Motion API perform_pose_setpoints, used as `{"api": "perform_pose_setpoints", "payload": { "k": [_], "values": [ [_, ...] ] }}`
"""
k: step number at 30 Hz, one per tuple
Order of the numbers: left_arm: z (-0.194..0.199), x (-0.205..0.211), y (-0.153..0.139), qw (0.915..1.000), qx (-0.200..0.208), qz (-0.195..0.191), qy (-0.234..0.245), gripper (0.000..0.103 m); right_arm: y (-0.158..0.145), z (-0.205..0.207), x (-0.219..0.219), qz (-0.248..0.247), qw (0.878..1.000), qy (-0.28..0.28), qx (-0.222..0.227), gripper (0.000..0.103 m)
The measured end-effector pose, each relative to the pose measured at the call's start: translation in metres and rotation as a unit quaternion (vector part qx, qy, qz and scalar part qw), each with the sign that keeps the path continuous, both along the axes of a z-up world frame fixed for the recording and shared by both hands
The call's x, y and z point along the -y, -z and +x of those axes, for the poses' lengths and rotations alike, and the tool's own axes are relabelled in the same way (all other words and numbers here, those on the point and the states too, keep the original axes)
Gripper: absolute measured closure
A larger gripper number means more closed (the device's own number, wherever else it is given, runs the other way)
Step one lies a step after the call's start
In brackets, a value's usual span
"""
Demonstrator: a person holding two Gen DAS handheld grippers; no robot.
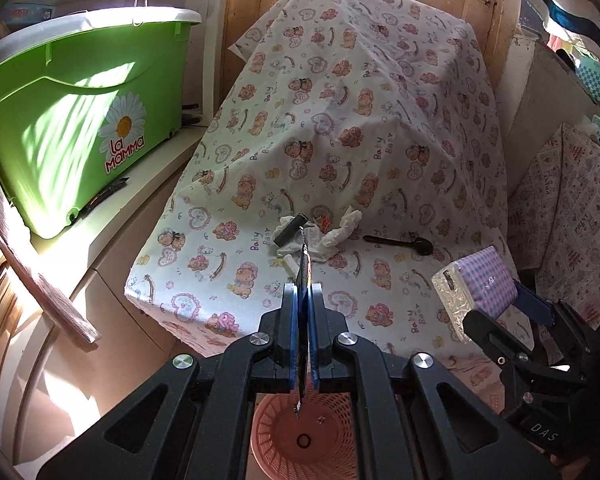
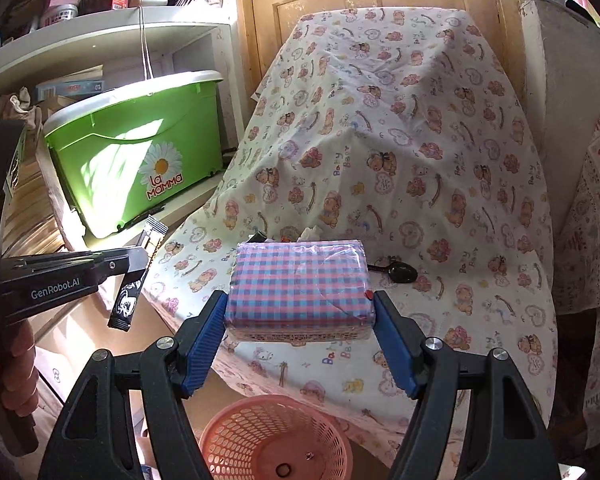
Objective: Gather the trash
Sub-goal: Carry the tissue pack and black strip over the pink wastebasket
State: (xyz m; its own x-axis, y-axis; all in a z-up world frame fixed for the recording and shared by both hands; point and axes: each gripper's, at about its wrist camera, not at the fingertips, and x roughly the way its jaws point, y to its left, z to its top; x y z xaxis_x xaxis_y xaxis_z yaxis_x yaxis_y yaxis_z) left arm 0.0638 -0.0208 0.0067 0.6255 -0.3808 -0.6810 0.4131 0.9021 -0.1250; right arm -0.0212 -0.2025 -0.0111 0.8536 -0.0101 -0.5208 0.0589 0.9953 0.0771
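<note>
Bear-print cloth (image 1: 340, 128) is left littered with tissues (image 1: 332, 236) and a spoon (image 1: 400, 243), the basket (image 2: 274, 436) is nearly bare, while a wrapper (image 2: 130, 300) is pinched in the left claw (image 1: 302, 296) and a checked pack (image 2: 300, 284) is clamped in the right claw (image 2: 300, 320).

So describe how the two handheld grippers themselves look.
Both are matte black, with angular linkage arms, silver round pivot screws and ribbed blue pads on the jaws. The left gripper carries white "GenRobot.AI" lettering on its side. The right gripper shows white letters reading "DAS".

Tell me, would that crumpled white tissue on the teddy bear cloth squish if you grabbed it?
Probably. The crumpled white tissue looks thin and wrinkly, so it likely squashes flat and feels very light. It lies loosely on the teddy bear cloth, so a push might just slide it.
</note>
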Motion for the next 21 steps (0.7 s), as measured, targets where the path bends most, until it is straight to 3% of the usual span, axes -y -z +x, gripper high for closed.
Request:
{"api": "perform_pose_setpoints", "payload": {
  "k": [5, 10, 21],
  "values": [
    [-0.021, 0.000, 0.014, 0.9998, 0.011, 0.016, 0.000, 0.099, 0.005, -0.028, -0.011, 0.012, 1.000, -0.022, -0.011, 0.029],
    [-0.019, -0.003, 0.042, 0.9992, -0.039, 0.004, 0.003, 0.099, 0.024, -0.037, -0.018, 0.005, 0.999, -0.035, -0.040, 0.029],
    [-0.012, -0.001, 0.075, 0.9910, -0.130, -0.016, 0.023, 0.099, 0.055, -0.028, -0.021, 0.041, 0.990, -0.072, -0.114, 0.029]
  ]
}}
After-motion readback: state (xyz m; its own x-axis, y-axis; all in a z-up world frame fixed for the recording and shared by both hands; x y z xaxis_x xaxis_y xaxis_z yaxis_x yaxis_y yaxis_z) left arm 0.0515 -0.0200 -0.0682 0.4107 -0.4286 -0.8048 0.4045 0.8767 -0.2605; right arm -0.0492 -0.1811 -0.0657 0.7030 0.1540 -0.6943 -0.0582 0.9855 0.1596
